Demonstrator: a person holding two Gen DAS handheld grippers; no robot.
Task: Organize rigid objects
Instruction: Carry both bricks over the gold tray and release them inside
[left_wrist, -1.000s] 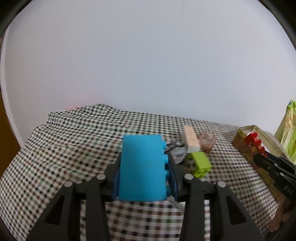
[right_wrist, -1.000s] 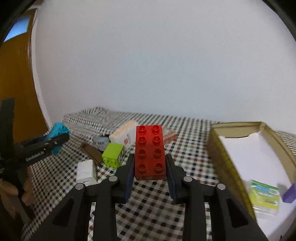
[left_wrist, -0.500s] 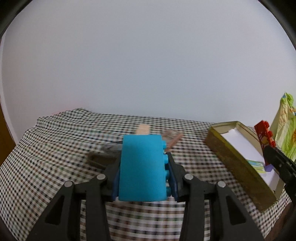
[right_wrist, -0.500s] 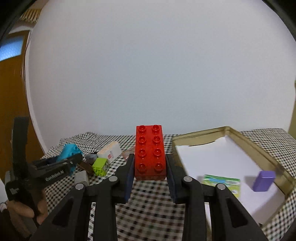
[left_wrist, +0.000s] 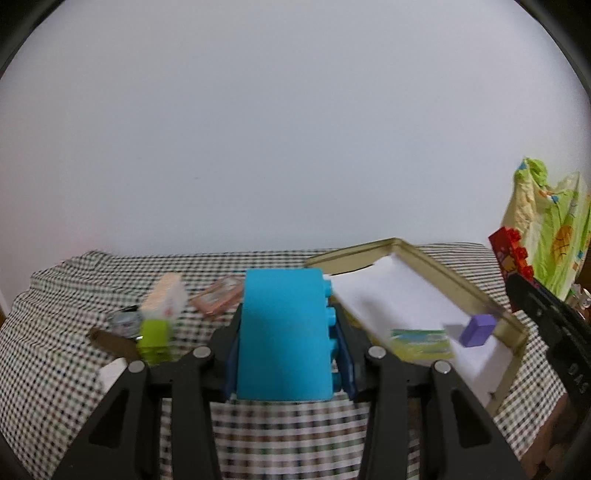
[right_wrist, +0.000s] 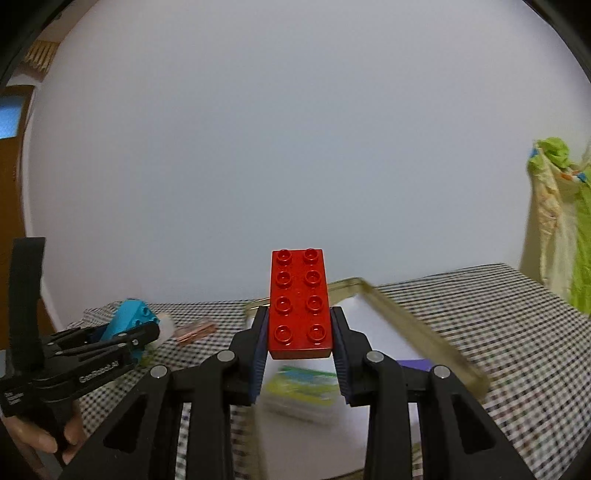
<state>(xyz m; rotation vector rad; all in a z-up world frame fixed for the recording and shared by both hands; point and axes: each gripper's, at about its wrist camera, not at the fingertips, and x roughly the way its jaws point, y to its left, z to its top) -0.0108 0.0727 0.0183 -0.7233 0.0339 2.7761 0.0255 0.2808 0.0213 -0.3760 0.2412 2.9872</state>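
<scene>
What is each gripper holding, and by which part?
Left gripper: blue brick, by its long sides. Right gripper: red brick, by its long sides near one end.

A home room: checked tablecloth (left_wrist: 66, 373), plain white wall (left_wrist: 280, 140), wooden door (right_wrist: 11, 206), hanging printed cloth (left_wrist: 550, 243).

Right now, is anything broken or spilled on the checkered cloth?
Nothing looks broken or spilled. The blue brick and the red brick are each gripped squarely. Loose things, like the green block, lie jumbled left of the tray, not yet tidied.
</scene>
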